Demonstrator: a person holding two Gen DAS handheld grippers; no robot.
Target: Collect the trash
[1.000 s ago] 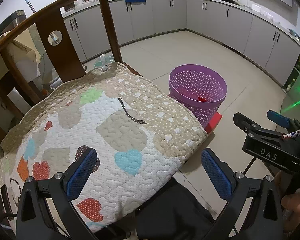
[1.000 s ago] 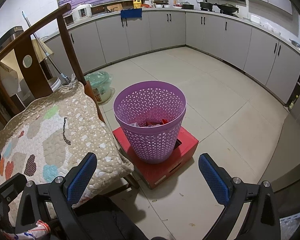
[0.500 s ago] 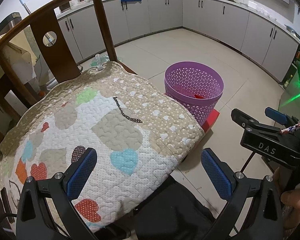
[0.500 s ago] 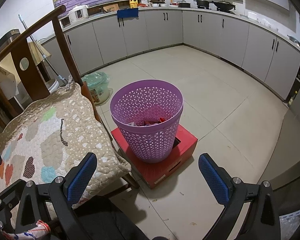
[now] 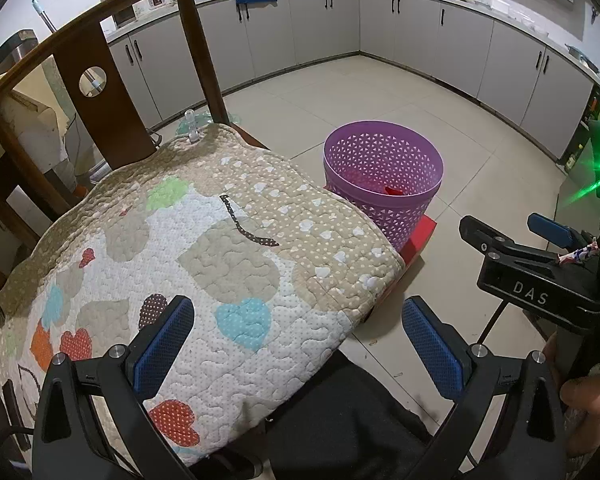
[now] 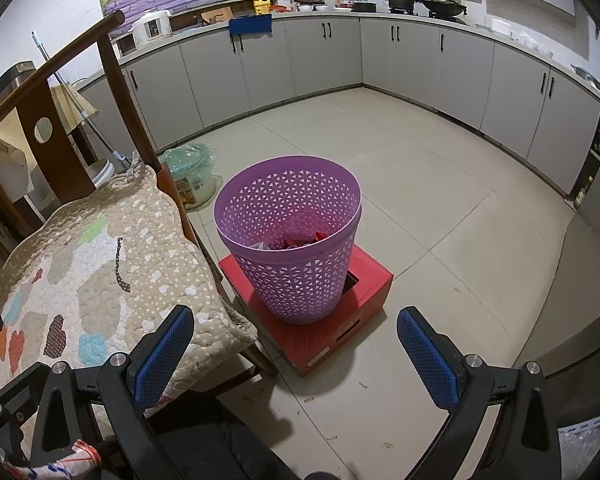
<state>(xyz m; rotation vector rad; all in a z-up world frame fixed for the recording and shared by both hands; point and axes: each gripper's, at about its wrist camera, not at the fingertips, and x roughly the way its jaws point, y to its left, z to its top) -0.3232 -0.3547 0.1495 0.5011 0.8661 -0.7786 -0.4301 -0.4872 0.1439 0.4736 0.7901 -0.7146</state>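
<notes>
A purple lattice trash basket (image 6: 288, 236) stands on a red cardboard box (image 6: 332, 328) on the tiled floor, with red and white wrappers inside it. It also shows in the left wrist view (image 5: 384, 176). My left gripper (image 5: 296, 344) is open and empty, low over the quilted chair cushion (image 5: 204, 256). My right gripper (image 6: 296, 356) is open and empty, in front of the basket and apart from it. The right gripper body (image 5: 540, 276) shows at the right of the left wrist view.
A wooden chair (image 5: 100, 68) with the patchwork cushion stands left of the basket. Grey kitchen cabinets (image 6: 340, 56) line the back and right walls. A green plastic bag (image 6: 192, 168) and a mop stand behind the chair. A dark garment lies below both grippers.
Both grippers have drifted slightly; the basket sits a little lower and nearer in the right wrist view. Both stay open and empty.
</notes>
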